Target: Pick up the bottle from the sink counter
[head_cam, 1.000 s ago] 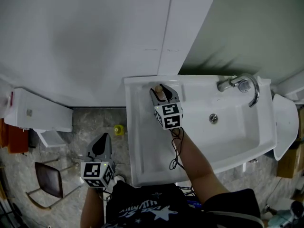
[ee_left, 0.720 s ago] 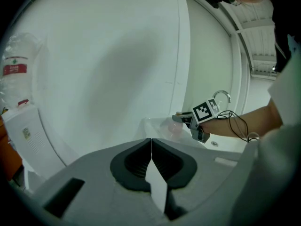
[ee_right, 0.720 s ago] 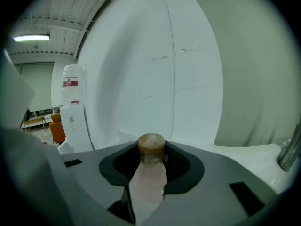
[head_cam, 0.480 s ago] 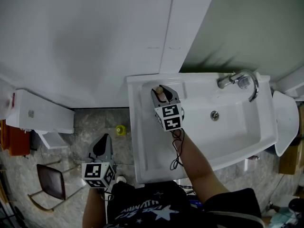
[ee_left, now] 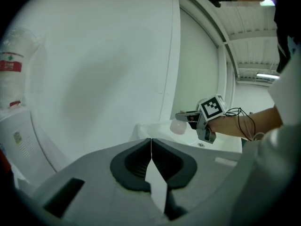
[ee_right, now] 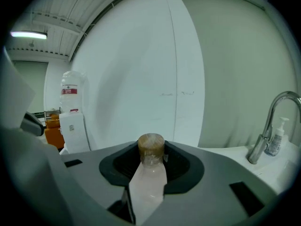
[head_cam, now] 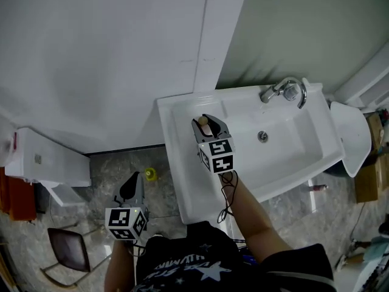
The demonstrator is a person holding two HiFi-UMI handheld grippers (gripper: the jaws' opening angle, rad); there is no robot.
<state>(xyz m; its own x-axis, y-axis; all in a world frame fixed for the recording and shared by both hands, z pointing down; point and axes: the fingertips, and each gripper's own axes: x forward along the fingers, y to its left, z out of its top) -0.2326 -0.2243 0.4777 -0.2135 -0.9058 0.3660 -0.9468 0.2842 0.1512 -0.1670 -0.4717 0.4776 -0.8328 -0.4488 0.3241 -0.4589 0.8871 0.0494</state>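
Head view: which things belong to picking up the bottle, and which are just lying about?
Job: bottle; right gripper, its jaws just closed on it; sink counter.
Lying about: faucet; chair; yellow object on the floor; left gripper, shut and empty.

Head cam looks steeply down on the sink [head_cam: 177, 163]. Cam on right gripper [head_cam: 206, 120] sits over it, cam on left gripper [head_cam: 134, 179] sees it from farther off.
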